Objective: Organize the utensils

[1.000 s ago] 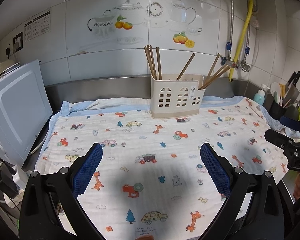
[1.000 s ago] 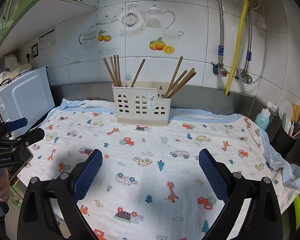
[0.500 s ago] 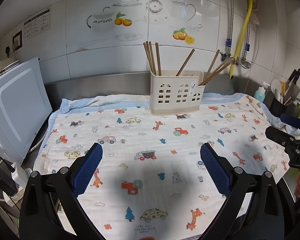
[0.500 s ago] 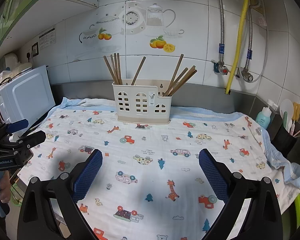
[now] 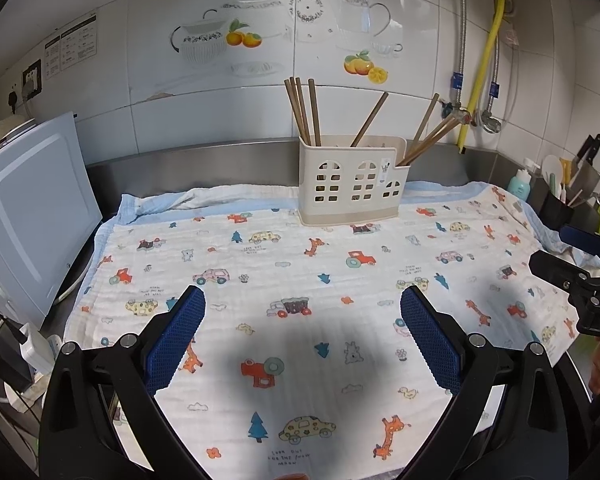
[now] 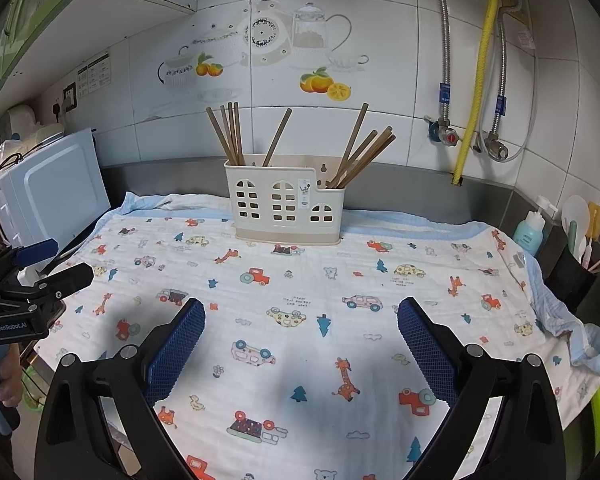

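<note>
Your left gripper (image 5: 302, 320) gapes wide, empty, over the printed muslin cloth (image 5: 300, 264); your right gripper (image 6: 300, 320) likewise; wooden chopsticks (image 6: 228, 132) fill the cream windowed holder (image 6: 286, 204).

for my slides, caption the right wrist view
Open right gripper above printed cloth, facing a chopstick-filled holder.

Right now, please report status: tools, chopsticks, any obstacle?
Left tool open, empty. Right tool open, empty. Chopsticks all in holder. Cloth between is bare.
</note>
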